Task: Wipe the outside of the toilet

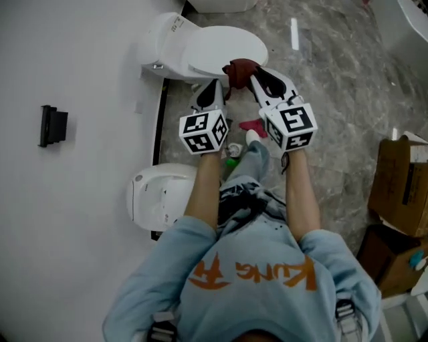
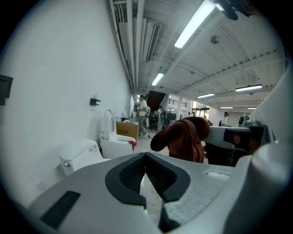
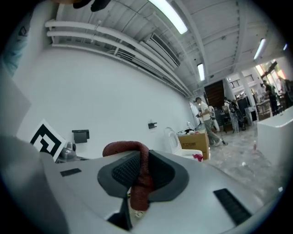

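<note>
Our right gripper (image 1: 251, 75) pinches a red cloth (image 1: 239, 66) at the toilet (image 1: 217, 48); the left gripper (image 1: 215, 85) is closed, empty. Wiping seems barely begun.

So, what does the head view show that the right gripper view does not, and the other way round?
Only the head view shows the shut toilet lid and the person's arms. Only the right gripper view shows the ceiling lights and distant people. Both show the red cloth, clamped in the right tongs.
</note>
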